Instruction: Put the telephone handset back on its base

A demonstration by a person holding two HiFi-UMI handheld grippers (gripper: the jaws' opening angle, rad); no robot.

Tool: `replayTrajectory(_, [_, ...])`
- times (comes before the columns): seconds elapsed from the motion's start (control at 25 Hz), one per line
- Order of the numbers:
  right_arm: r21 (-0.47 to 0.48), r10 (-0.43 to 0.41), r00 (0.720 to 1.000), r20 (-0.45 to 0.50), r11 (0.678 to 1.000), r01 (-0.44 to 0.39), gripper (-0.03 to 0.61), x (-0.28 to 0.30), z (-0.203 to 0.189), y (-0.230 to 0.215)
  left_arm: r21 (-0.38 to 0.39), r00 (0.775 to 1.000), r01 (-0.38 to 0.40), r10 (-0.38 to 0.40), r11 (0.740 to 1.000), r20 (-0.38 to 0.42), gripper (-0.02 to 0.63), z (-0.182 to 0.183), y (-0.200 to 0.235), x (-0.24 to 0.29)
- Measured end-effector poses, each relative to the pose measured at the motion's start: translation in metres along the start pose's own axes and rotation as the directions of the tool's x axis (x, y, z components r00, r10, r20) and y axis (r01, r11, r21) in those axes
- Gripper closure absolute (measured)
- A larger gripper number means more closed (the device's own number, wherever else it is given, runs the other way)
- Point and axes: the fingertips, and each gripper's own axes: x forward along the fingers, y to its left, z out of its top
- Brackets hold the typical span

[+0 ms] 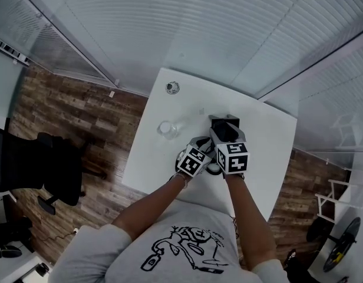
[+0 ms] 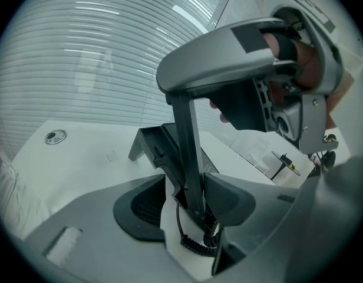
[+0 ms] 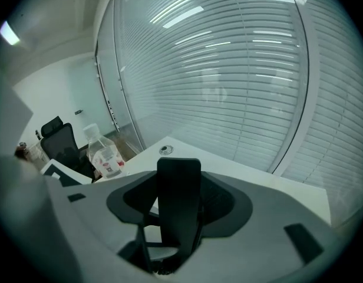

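Half the base (image 2: 151, 143) hides behind the handset (image 2: 190, 152); my right tongs (image 3: 178, 196) pinch it, my left tongs (image 2: 185, 187) stand spread; table (image 1: 270, 134) edge near.

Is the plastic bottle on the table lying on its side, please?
No, the bottle stands upright on the table, its cap on top.

Lower end of the handset (image 3: 178, 199), and seemingly most of its coiled cord (image 2: 193, 244), out of sight

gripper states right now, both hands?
Left hand-held gripper: open, handset between its jaws but not pinched.
Right hand-held gripper: closed on the handset.
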Motion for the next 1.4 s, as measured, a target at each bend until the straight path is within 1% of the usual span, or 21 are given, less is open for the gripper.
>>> replayTrajectory(0.24, [0.018, -0.002, 0.998, -0.064, 1.0, 0.004, 0.367, 0.016, 0.002, -0.005, -0.006, 0.998, 0.012, -0.012, 1.0, -0.061, 0.413, -0.014, -0.001, 0.005])
replayTrajectory(0.52, [0.067, 0.003, 0.989, -0.148, 0.998, 0.007, 0.367, 0.032, 0.001, -0.012, 0.019, 0.99, 0.033, -0.03, 0.999, -0.137, 0.413, -0.037, -0.009, 0.009])
replayTrajectory(0.68, [0.092, 0.015, 0.984, -0.179, 0.996, 0.002, 0.368, 0.033, 0.001, -0.015, 0.029, 0.986, 0.052, -0.047, 0.998, -0.16, 0.413, -0.049, -0.019, 0.009])
replayTrajectory(0.76, [0.102, 0.017, 0.982, -0.188, 0.995, 0.002, 0.368, 0.031, 0.001, -0.017, 0.05, 0.983, 0.068, -0.059, 0.996, -0.172, 0.413, -0.054, -0.026, 0.006])
replayTrajectory(0.8, [0.106, 0.019, 0.981, -0.194, 0.994, 0.002, 0.368, 0.031, 0.0, -0.018, 0.075, 0.982, 0.077, -0.063, 0.994, -0.178, 0.413, -0.056, -0.031, 0.004])
replayTrajectory(0.88, [0.119, 0.019, 0.978, -0.207, 0.993, 0.006, 0.368, 0.031, -0.005, -0.02, 0.153, 0.978, 0.098, -0.066, 0.983, -0.197, 0.413, -0.062, -0.042, -0.001])
replayTrajectory(0.96, [0.124, 0.014, 0.976, -0.216, 0.992, 0.013, 0.368, 0.03, -0.007, -0.021, 0.232, 0.97, 0.125, -0.07, 0.965, -0.232, 0.413, -0.069, -0.054, -0.002])
replayTrajectory(1.08, [0.129, 0.004, 0.974, -0.229, 0.991, 0.027, 0.368, 0.031, -0.011, -0.021, 0.317, 0.953, 0.161, -0.063, 0.935, -0.298, 0.422, -0.083, -0.065, 0.001])
replayTrajectory(1.24, [0.143, -0.005, 0.973, -0.23, 0.989, 0.039, 0.367, 0.031, -0.014, -0.022, 0.391, 0.933, 0.194, -0.047, 0.9, -0.356, 0.563, -0.096, -0.074, 0.004])
replayTrajectory(1.28, [0.145, -0.006, 0.973, -0.229, 0.989, 0.041, 0.368, 0.03, -0.014, -0.021, 0.408, 0.929, 0.204, -0.044, 0.89, -0.367, 0.608, -0.098, -0.076, 0.005])
replayTrajectory(1.36, [0.152, -0.007, 0.973, -0.229, 0.987, 0.043, 0.367, 0.029, -0.016, -0.021, 0.441, 0.92, 0.226, -0.042, 0.869, -0.39, 0.611, -0.104, -0.081, 0.005])
replayTrajectory(1.4, [0.156, -0.007, 0.974, -0.228, 0.987, 0.043, 0.367, 0.028, -0.019, -0.022, 0.443, 0.915, 0.24, -0.049, 0.864, -0.401, 0.611, -0.106, -0.084, 0.004])
